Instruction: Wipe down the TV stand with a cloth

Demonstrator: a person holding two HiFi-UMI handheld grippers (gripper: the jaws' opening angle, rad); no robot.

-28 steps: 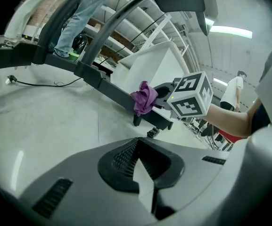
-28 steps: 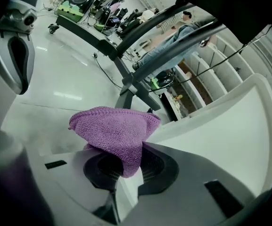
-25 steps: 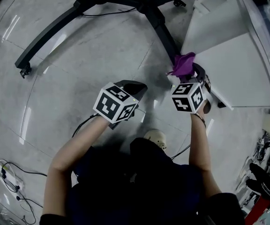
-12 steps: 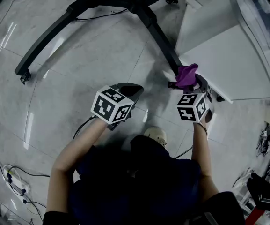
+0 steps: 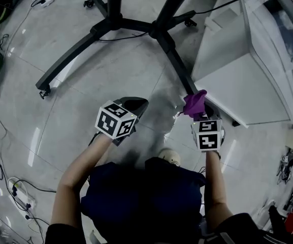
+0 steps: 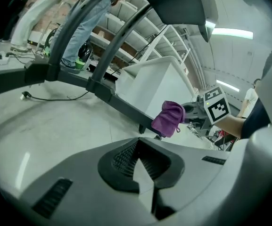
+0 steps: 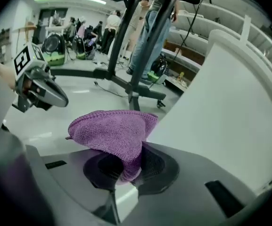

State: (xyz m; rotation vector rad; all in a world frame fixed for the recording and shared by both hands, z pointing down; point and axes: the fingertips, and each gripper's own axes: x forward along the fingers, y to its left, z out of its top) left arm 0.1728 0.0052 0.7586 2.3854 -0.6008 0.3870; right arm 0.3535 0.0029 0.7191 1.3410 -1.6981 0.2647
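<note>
Right gripper (image 5: 199, 114), forearm reaching forward, is clamping the purple cloth (image 5: 194, 103) at center-right, just beside the TV stand's black leg (image 5: 179, 67). Left gripper (image 5: 137, 102) is hovering mid-frame, jaws together, empty.

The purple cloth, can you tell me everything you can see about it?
The purple cloth looks soft and knitted. It is bunched into a lumpy peak, its lower end pinched between the jaws of the right gripper. It sticks out ahead of that gripper, above the pale floor, near the end of a black TV stand leg. Whether it touches the leg is unclear.
</note>
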